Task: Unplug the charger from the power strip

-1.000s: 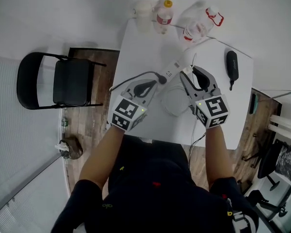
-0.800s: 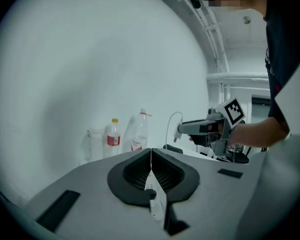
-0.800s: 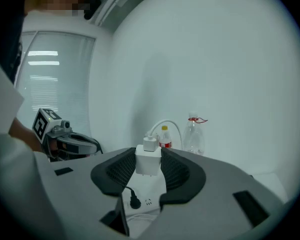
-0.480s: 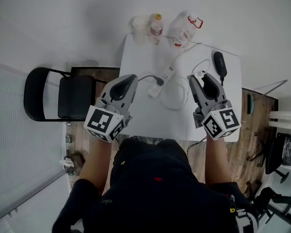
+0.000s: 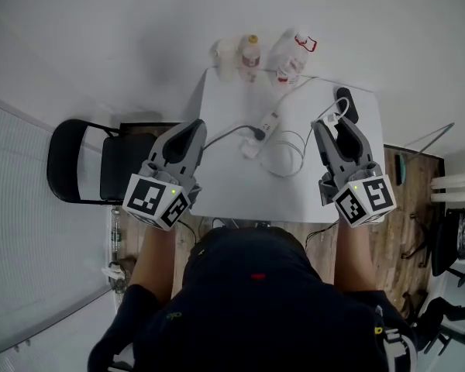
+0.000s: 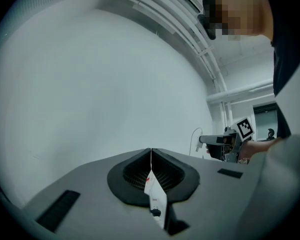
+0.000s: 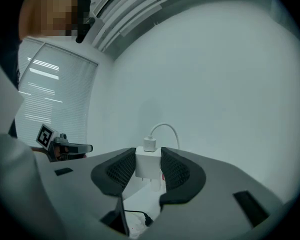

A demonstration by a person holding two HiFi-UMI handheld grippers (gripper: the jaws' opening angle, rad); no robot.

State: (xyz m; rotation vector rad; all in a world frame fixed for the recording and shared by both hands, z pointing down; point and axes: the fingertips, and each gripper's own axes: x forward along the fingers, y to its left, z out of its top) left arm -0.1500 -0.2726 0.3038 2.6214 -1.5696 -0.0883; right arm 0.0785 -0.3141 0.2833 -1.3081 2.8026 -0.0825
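My right gripper (image 5: 335, 126) is shut on the white charger (image 5: 330, 119), held up in the air clear of the table. In the right gripper view the charger (image 7: 148, 161) sits squarely between the two pads, its prongs toward the camera and its white cable arching off the far end. The white power strip (image 5: 268, 119) lies on the white table (image 5: 232, 184) with a black plug (image 5: 257, 132) still in it. My left gripper (image 5: 192, 129) hangs above the table's left edge. Its pads (image 6: 151, 154) are pressed together with nothing between them.
Two bottles (image 5: 250, 53) (image 5: 291, 56) and a white cup (image 5: 225, 56) stand at the table's far edge. A black object (image 5: 347, 104) lies at the far right, partly behind my right gripper. Loose white cable (image 5: 285, 149) coils near the strip. A black folding chair (image 5: 81, 161) stands to the left.
Both grippers have risen from the power strip and spread apart, the left one moving left, the right one moving right. The charger has gone up with the right gripper, away from the strip.
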